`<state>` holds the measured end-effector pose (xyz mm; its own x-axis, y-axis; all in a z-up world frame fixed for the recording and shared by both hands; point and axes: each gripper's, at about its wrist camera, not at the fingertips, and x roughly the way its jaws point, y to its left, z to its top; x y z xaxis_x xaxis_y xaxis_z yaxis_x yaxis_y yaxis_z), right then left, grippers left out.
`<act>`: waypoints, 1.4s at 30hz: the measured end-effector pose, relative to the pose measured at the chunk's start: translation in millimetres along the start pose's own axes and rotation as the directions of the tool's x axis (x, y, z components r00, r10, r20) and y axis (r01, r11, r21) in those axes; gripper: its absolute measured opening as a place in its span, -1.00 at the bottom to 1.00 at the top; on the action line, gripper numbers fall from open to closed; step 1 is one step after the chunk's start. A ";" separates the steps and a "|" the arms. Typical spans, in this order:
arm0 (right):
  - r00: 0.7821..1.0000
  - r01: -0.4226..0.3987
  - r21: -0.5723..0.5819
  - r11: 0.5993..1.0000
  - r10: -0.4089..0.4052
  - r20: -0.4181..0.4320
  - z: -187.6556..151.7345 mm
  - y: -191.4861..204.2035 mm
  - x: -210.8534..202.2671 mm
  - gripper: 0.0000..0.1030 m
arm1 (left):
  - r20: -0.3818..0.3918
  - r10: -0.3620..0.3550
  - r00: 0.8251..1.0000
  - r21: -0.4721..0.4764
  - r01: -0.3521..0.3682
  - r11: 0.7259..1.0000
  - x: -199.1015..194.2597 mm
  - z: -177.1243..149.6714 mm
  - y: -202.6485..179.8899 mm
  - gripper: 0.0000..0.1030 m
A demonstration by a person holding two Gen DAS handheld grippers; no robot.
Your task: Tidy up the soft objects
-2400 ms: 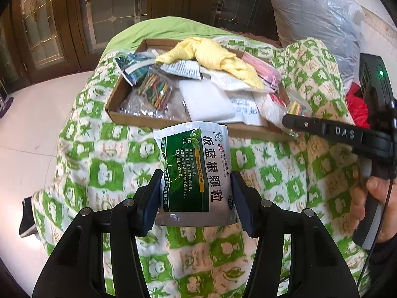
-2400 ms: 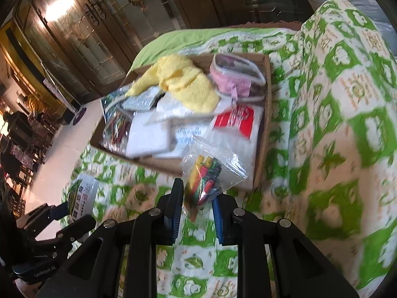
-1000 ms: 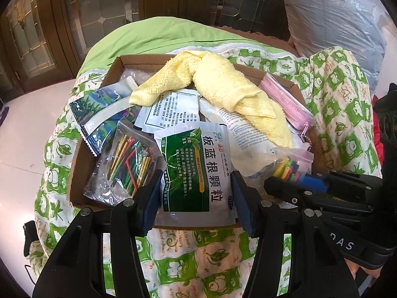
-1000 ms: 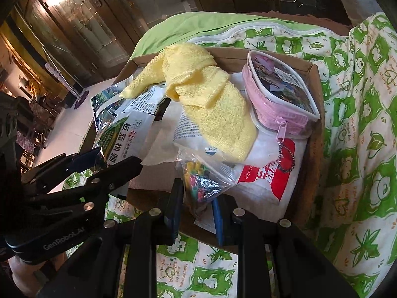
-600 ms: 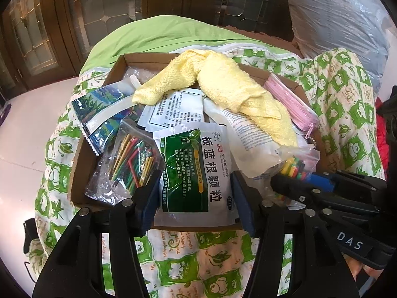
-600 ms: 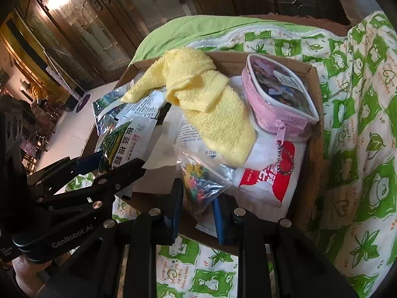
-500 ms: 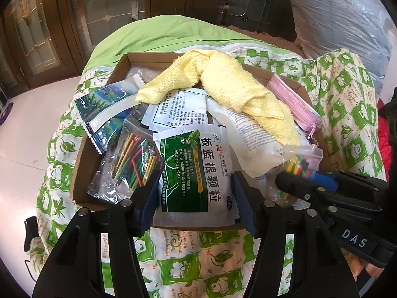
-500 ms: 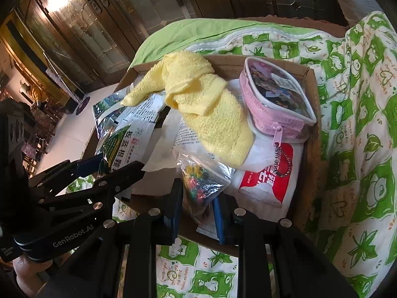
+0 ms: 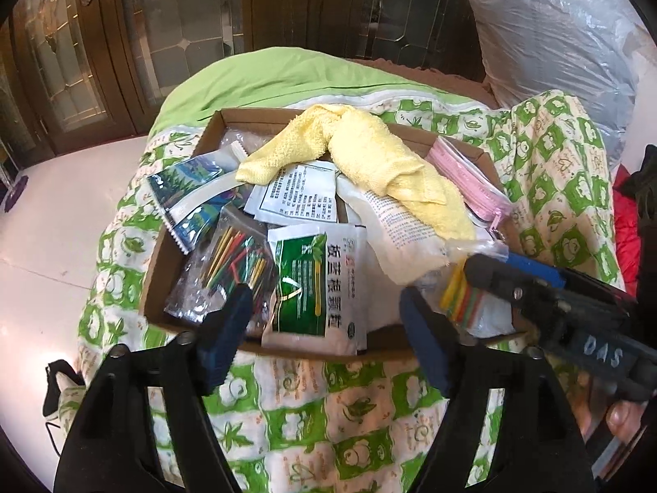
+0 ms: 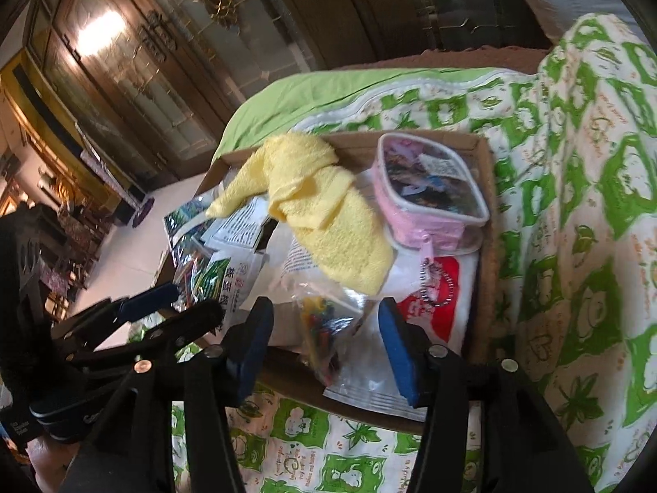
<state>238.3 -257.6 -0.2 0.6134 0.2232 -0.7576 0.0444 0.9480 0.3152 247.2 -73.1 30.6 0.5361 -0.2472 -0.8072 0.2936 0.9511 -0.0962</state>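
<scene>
My left gripper (image 9: 324, 320) is opening — the green-and-white foil sachet (image 9: 316, 283) lies free between its jaws, at the 6 o'clock edge of the shallow cardboard box (image 9: 182, 263). My right gripper (image 10: 324, 341) is opening too; the clear plastic bag of coloured pieces (image 10: 328, 328) rests loose between them, below the yellow towel (image 10: 324, 209).

Yellow towel (image 9: 382, 160), pink pouch (image 10: 431, 197), a green-and-white sachet (image 9: 318, 283) (its print blurred), brown box (image 9: 263, 117), green-and-white patterned blanket (image 9: 328, 411).
</scene>
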 end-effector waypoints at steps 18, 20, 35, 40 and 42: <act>0.994 0.091 -0.015 0.996 -0.090 0.068 -35.1 -5.1 -33.6 0.48 | 0.055 0.076 0.996 -0.011 -0.076 0.997 -63.8 -87.5 -9.5 0.46; 0.993 0.096 -0.025 0.995 -0.094 0.067 -41.6 -3.9 -36.8 0.51 | 0.071 0.089 0.994 0.008 -0.090 0.996 -72.7 -96.6 -13.8 0.46; 0.991 0.115 -0.087 0.990 -0.108 0.073 -92.6 23.0 -69.3 0.56 | 0.178 0.190 0.966 0.048 -0.201 0.978 -116.8 -141.5 -29.0 0.46; 0.989 0.125 -0.105 0.987 -0.115 0.093 -108.4 30.5 -84.0 0.56 | 0.203 0.181 0.962 -0.014 -0.182 0.983 -131.1 -143.3 -25.0 0.46; 0.986 0.133 -0.111 0.985 -0.121 0.112 -112.1 34.6 -91.9 0.56 | 0.202 0.182 0.962 -0.032 -0.179 0.983 -135.0 -143.3 -22.1 0.46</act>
<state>95.1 -219.9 16.2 0.6882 0.0799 -0.7211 0.0383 0.9885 0.1461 54.9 -34.2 58.3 0.7294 -0.1020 -0.6764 0.1672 0.9854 0.0317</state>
